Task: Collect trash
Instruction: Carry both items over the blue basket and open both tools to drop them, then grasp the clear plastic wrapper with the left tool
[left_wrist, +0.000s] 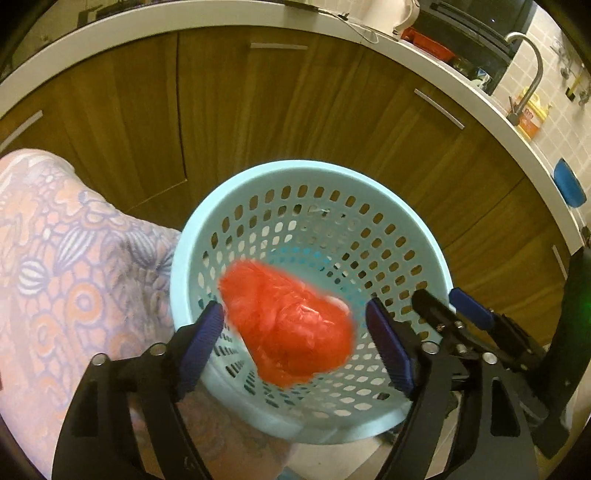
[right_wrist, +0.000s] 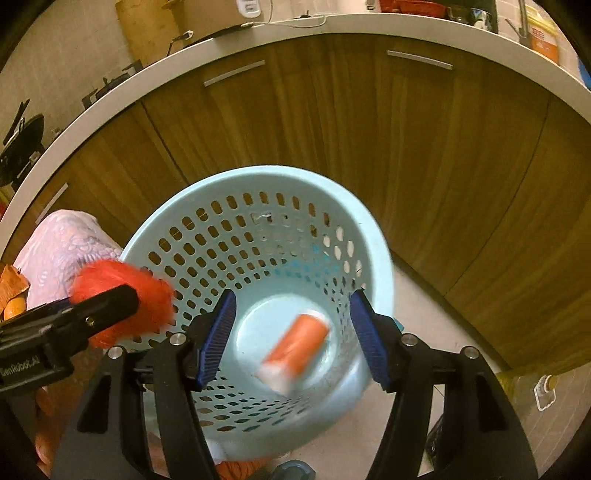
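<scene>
One pale blue basket is seen. Two pieces of trash are counted: one red crumpled bag and one orange can. Two grippers are in view, left and right. Three cabinet handles are counted in the left view. One faucet is seen.

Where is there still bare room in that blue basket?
Bare floor rings the orange can in the basket. The near rim is crowded: the red wad between the left tongs, the right tongs alongside.
</scene>
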